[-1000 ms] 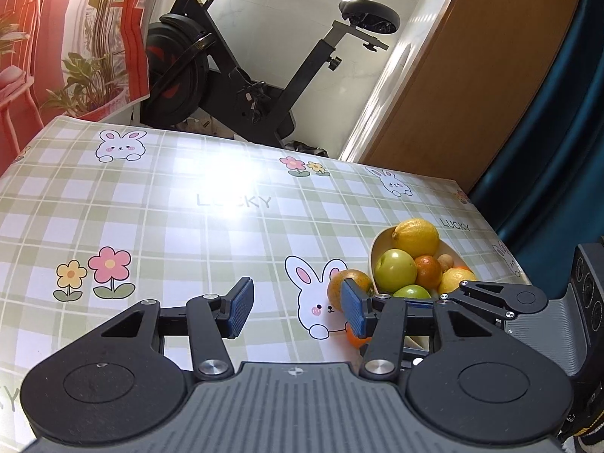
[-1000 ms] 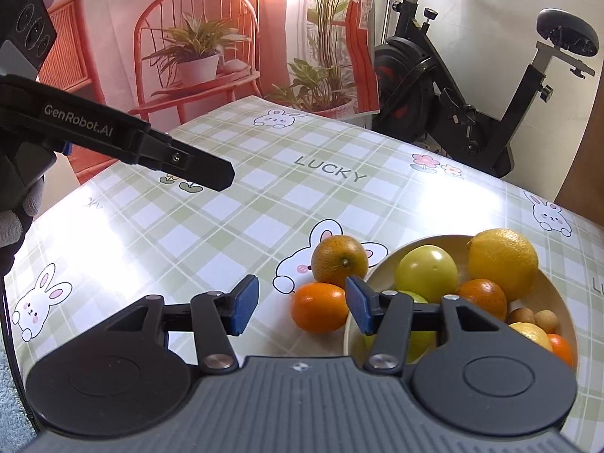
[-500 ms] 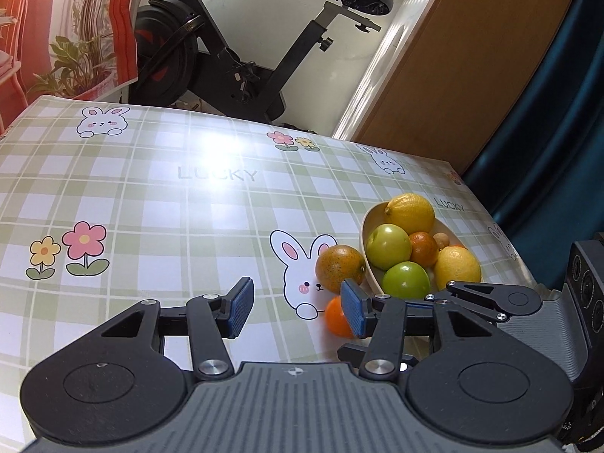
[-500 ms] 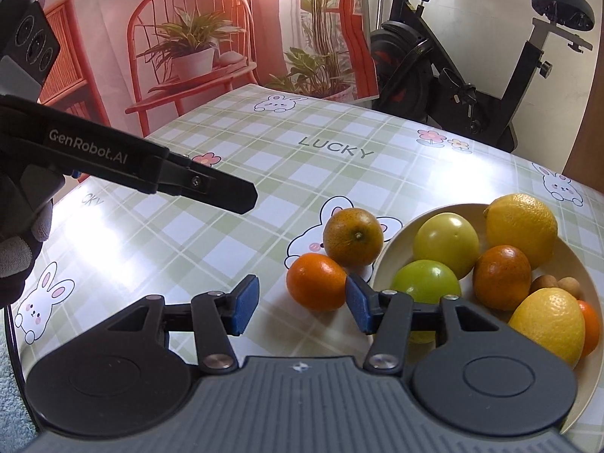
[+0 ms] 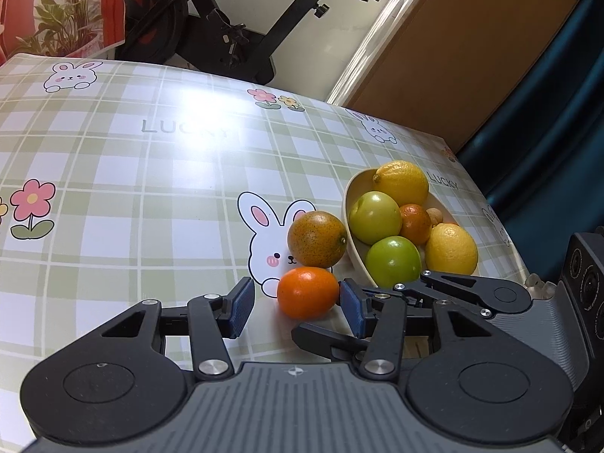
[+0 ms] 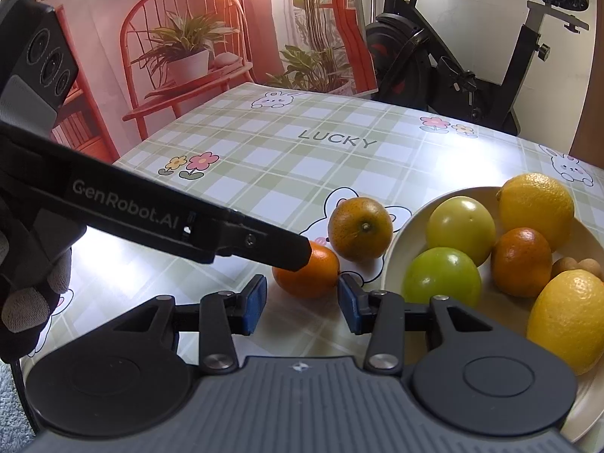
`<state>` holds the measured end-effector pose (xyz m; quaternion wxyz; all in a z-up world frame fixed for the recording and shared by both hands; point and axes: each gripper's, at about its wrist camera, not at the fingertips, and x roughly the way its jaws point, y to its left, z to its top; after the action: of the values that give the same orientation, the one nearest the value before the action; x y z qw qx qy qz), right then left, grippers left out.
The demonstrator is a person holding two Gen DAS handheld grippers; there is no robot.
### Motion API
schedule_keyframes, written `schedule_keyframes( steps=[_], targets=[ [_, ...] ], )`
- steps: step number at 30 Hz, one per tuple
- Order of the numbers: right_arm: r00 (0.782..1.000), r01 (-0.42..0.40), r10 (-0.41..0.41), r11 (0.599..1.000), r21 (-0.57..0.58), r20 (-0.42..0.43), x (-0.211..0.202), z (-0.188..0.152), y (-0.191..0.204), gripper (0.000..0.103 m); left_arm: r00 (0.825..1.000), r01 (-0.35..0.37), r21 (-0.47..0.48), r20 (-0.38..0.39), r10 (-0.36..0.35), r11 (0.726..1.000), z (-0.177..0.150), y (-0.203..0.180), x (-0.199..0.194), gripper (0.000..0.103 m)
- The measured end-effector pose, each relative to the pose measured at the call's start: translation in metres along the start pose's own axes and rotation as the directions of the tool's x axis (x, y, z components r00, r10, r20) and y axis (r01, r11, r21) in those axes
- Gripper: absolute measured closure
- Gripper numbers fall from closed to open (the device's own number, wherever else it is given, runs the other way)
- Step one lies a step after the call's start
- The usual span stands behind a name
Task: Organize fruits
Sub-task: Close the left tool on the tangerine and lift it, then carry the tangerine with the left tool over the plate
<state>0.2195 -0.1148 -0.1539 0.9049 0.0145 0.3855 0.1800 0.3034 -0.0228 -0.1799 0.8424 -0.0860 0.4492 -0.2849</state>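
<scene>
two grippers closing in on the bright orange [image 6: 306, 272] since a second ago | left gripper [image 5: 296, 307] and right gripper [image 6: 301, 304] both gaping | orange sitting on the tablecloth [image 5: 113, 188] beside the bowl [image 6: 409, 226] | pickup looking imminent

Both grippers have moved closer to the small orange [image 5: 308, 293]. A second ago it sat ahead of them. Now the open left gripper [image 5: 296, 307] and open right gripper [image 6: 301, 304] both reach around it.
</scene>
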Motion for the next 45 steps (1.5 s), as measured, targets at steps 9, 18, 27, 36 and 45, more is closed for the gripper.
schedule_keyframes(
  steps=[9,18,27,36,45],
  targets=[
    [1.000,-0.001,0.001,1.000,0.017,0.013,0.003,0.001,-0.002,0.058,1.000,0.001,-0.014,-0.018,-0.001,1.000,0.002,0.000,0.014,0.055],
    [1.000,-0.021,0.021,0.999,0.033,0.023,-0.001,-0.002,-0.002,0.061,1.000,0.016,0.015,-0.016,-0.015,1.000,-0.005,-0.008,0.008,0.063],
    [0.999,-0.035,0.033,0.997,0.062,0.029,-0.014,-0.011,0.000,0.061,1.000,-0.007,0.038,-0.006,0.008,0.999,-0.017,-0.025,0.003,0.062],
    [0.996,-0.017,0.010,0.997,0.082,0.089,-0.041,-0.016,-0.003,0.061,1.000,-0.003,0.087,0.015,0.002,0.996,-0.010,-0.053,-0.004,0.062],
    [0.990,0.021,-0.042,0.988,0.152,0.137,-0.071,-0.028,-0.024,0.061,1.000,0.015,0.159,-0.001,-0.015,0.987,-0.006,-0.092,0.010,0.062]
  ],
)
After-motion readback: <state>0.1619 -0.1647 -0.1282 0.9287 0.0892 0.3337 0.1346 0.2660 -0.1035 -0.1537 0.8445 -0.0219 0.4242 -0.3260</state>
